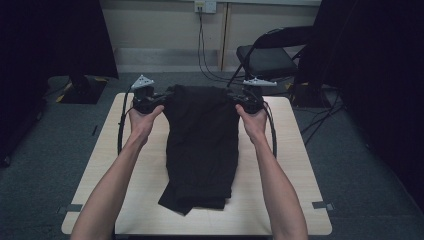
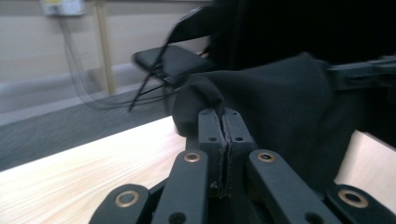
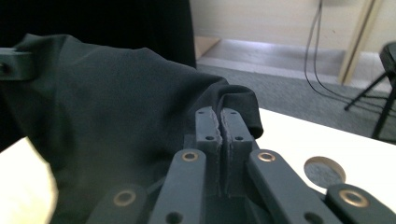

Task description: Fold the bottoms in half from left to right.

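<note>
the left gripper (image 1: 156, 100) is clamped on one upper corner of the black garment (image 1: 202, 145), and the right gripper (image 1: 240, 100) is clamped on the other corner. the cloth hangs stretched between them above the far half of the pale wooden table (image 1: 295, 165), its lower end resting crumpled on the tabletop near the front edge.

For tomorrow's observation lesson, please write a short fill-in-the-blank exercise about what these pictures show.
1. Each tool, the left tool and the right tool, is shut on a ____ garment.
2. The garment's lower end rests on a wooden ____.
3. Beyond the table stands a folding ____.
4. The number of hands holding tools is ____.

Missing words: black; table; chair; two
</note>
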Demonstrator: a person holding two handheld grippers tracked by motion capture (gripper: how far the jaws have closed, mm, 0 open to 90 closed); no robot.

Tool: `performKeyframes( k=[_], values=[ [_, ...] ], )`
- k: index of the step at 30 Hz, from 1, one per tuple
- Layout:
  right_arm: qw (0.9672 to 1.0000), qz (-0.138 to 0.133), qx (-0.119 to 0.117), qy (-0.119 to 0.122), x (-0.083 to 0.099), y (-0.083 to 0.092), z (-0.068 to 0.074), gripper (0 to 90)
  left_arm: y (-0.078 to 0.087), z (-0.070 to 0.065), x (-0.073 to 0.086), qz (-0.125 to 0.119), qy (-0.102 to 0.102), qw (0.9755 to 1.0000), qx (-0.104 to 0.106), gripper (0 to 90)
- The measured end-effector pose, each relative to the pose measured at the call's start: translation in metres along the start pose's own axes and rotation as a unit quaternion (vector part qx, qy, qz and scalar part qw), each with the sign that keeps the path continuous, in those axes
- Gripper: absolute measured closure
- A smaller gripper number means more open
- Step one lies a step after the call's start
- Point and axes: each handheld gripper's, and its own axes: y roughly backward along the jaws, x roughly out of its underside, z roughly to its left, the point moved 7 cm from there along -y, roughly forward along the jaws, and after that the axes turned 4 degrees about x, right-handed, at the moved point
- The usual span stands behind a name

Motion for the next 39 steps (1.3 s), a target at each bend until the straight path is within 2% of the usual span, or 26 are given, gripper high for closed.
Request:
performKeyframes(
  k=[3,5,6,7,8,9,10,12,15,17,19,21,22,23,24,25,27,28,30,32,34,35,36,37,38,39],
  values=[
    [0.9997,0.003,-0.015,0.019,0.008,0.015,0.012,86.8,0.014,-0.017,0.006,0.013,-0.034,0.9993,0.012,88.5],
    [0.9995,0.010,-0.015,0.027,0.012,0.019,0.014,86.8,0.020,-0.023,0.009,0.016,-0.038,0.9990,0.017,88.4],
    [0.9984,0.019,-0.028,0.045,0.023,0.032,0.023,86.8,0.030,-0.037,0.016,0.022,-0.050,0.9982,0.024,88.5],
    [0.9981,0.022,-0.032,0.048,0.027,0.037,0.026,86.8,0.035,-0.045,0.019,0.018,-0.048,0.9980,0.036,88.5],
    [0.9979,0.019,-0.039,0.048,0.031,0.043,0.029,86.8,0.038,-0.051,0.021,0.013,-0.046,0.9978,0.047,88.4],
    [0.9978,0.018,-0.044,0.047,0.033,0.048,0.031,86.7,0.038,-0.051,0.021,0.013,-0.046,0.9978,0.047,88.4],
    [0.9971,0.021,-0.048,0.054,0.038,0.055,0.036,86.6,0.047,-0.070,0.031,0.019,-0.071,0.9953,0.063,88.4],
    [0.9960,0.023,-0.070,0.050,0.047,0.067,0.046,86.5,0.055,-0.080,0.040,0.018,-0.068,0.9947,0.075,88.4],
    [0.9947,0.029,-0.084,0.052,0.063,0.079,0.057,86.5,0.066,-0.091,0.061,0.023,-0.065,0.9940,0.085,88.4],
    [0.9935,0.036,-0.090,0.060,0.080,0.088,0.063,86.5,0.075,-0.096,0.076,0.023,-0.047,0.9942,0.094,88.3],
    [0.9923,0.047,-0.094,0.067,0.098,0.096,0.067,86.4,0.081,-0.101,0.094,0.032,-0.053,0.9934,0.096,88.3],
    [0.9910,0.055,-0.098,0.073,0.115,0.106,0.072,86.3,0.088,-0.106,0.111,0.044,-0.042,0.9918,0.112,88.1],
    [0.9903,0.059,-0.098,0.079,0.121,0.111,0.073,86.1,0.088,-0.106,0.111,0.044,-0.042,0.9918,0.112,88.0],
    [0.9896,0.064,-0.103,0.078,0.134,0.119,0.076,85.9,0.097,-0.112,0.133,0.068,-0.044,0.9897,0.118,87.6],
    [0.9886,0.071,-0.106,0.080,0.142,0.122,0.078,85.6,0.102,-0.115,0.141,0.073,-0.033,0.9886,0.127,87.0],
    [0.9870,0.084,-0.104,0.089,0.152,0.125,0.080,85.1,0.105,-0.118,0.146,0.078,-0.033,0.9873,0.134,85.2],
    [0.9846,0.100,-0.102,0.101,0.169,0.132,0.083,83.6,0.112,-0.122,0.156,0.093,-0.047,0.9854,0.134,82.0],
    [0.9833,0.104,-0.112,0.099,0.177,0.136,0.085,82.8,0.115,-0.122,0.157,0.094,-0.039,0.9855,0.135,78.8],
    [0.9818,0.117,-0.109,0.103,0.187,0.145,0.084,76.9,0.122,-0.119,0.153,0.080,-0.032,0.9874,0.133,72.0],
    [0.9834,0.113,-0.106,0.095,0.188,0.153,0.082,70.6,0.125,-0.114,0.144,0.060,-0.017,0.9899,0.127,65.6],
    [0.9857,0.100,-0.099,0.094,0.184,0.164,0.079,65.7,0.124,-0.112,0.140,0.054,-0.015,0.9905,0.126,60.3],
    [0.9857,0.100,-0.099,0.094,0.184,0.164,0.079,65.7,0.124,-0.112,0.140,0.054,-0.015,0.9905,0.126,59.2],
    [0.9871,0.092,-0.097,0.088,0.181,0.167,0.078,62.6,0.119,-0.110,0.141,0.062,-0.019,0.9906,0.121,59.2],
    [0.9899,0.075,-0.091,0.079,0.173,0.168,0.074,59.6,0.105,-0.109,0.144,0.083,-0.026,0.9894,0.117,56.5],
    [0.9901,0.076,-0.090,0.075,0.171,0.164,0.074,60.1,0.105,-0.109,0.144,0.083,-0.026,0.9894,0.117,56.5],
    [0.9900,0.080,-0.091,0.073,0.171,0.159,0.074,60.4,0.090,-0.111,0.149,0.105,-0.032,0.9863,0.123,57.0]
  ],
)
